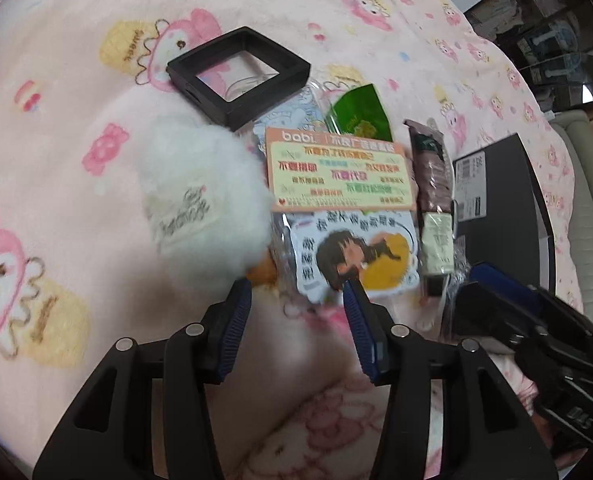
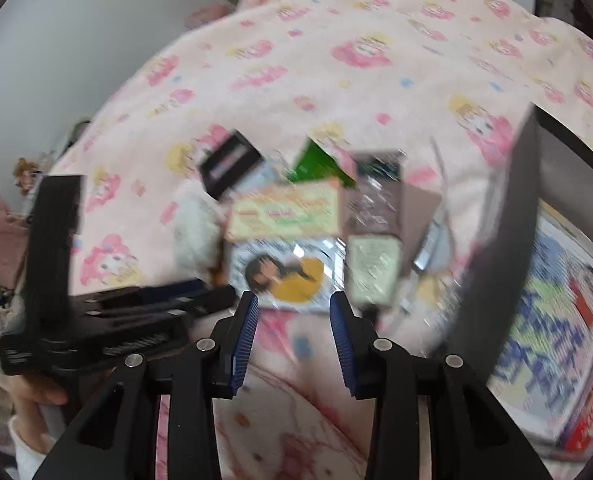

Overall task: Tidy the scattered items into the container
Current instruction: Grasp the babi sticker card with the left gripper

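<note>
my left fingers (image 1: 298, 294): apart, empty over sticker pack (image 1: 352, 260) | right fingers (image 2: 293, 306): narrow gap, holding nothing | all on the bed (image 1: 76, 80)

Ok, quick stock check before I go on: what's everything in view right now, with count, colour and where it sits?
blanket: one, pink with cartoon print, under everything
display frame: one, black with clear window, far side of the pile
plush toy: one, white and fluffy, left of the cards
printed card: one, orange-bordered, centre of the pile
sticker pack: one, cartoon figure on yellow, nearest the left gripper
green packet: one, behind the card
brown tube: one, wrapped in clear plastic, right of the card
box: one, dark, far right
left gripper: open, empty
right gripper: open, empty
</note>
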The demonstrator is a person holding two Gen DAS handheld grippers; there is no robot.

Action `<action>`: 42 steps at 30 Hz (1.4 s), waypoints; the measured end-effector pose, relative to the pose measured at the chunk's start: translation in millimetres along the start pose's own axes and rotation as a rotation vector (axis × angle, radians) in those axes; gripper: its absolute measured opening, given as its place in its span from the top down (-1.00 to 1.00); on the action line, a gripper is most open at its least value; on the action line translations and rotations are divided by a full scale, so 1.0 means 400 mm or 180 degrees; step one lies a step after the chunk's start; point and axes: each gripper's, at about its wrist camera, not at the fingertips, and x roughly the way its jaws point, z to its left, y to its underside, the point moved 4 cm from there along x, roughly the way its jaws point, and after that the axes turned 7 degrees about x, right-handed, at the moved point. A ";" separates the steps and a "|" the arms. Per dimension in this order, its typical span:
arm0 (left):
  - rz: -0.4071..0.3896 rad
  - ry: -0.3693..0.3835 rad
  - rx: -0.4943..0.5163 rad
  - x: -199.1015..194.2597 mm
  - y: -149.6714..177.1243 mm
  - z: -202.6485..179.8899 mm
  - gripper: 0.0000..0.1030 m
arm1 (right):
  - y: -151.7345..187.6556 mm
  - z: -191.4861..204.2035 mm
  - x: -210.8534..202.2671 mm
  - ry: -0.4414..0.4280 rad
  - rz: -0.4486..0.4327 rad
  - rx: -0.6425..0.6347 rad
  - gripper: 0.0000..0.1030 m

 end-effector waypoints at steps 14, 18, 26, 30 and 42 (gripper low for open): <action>-0.0220 0.0206 0.0008 -0.054 -0.002 0.032 0.98 | -0.022 -0.043 0.100 0.0224 0.0232 0.0476 0.33; -0.0196 0.0259 -0.0022 -0.060 0.003 0.059 0.96 | -0.025 -0.041 0.111 0.0244 0.0267 0.0424 0.33; -0.0087 0.0350 -0.0019 0.000 -0.021 0.049 0.56 | -0.026 -0.054 0.156 0.0099 0.0351 0.0499 0.32; 0.0045 0.0495 0.0104 -0.010 0.003 0.009 0.47 | 0.006 -0.022 0.150 -0.0285 0.0601 0.0433 0.31; 0.0123 0.0346 -0.0097 0.023 -0.026 0.041 0.44 | 0.007 -0.020 0.171 -0.0110 0.0639 0.0394 0.28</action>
